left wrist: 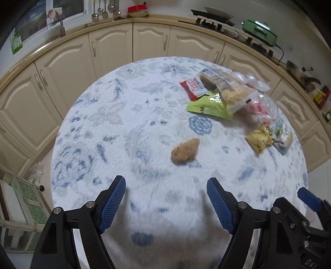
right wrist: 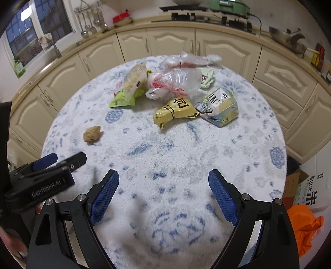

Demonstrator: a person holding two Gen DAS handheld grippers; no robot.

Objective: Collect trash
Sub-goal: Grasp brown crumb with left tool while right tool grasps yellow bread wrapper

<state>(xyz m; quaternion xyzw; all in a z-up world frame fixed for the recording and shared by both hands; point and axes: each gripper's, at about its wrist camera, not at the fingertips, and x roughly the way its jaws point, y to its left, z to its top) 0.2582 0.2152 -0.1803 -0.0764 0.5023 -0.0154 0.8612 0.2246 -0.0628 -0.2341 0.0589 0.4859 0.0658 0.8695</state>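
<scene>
left claw (left wrist: 166, 199) spread, empty | right claw (right wrist: 163, 195) spread, empty | trash: wrapper pile (right wrist: 165, 91) far right on worktop (right wrist: 206, 157), brown wad (left wrist: 185, 152) nearer, left of it | progress: nothing collected yet, all left

We are seeing a round table (left wrist: 128, 115) which is wearing a fluffy white cover with blue flower patterns. Behind its far edge, cream cabinets (left wrist: 151, 41) are running under a beige countertop (left wrist: 115, 22). On the countertop a red box (left wrist: 137, 9) is sitting near some hanging utensils (left wrist: 103, 9), and a green appliance (left wrist: 259, 30) is standing beside a black stove (left wrist: 217, 22). A metal pan (right wrist: 287, 40) is resting further along the countertop. A dark window (right wrist: 41, 24) is showing at the left. On the floor past the right edge of the table, an orange bag (right wrist: 304, 225) is lying beside a cardboard box (right wrist: 293, 186).
</scene>
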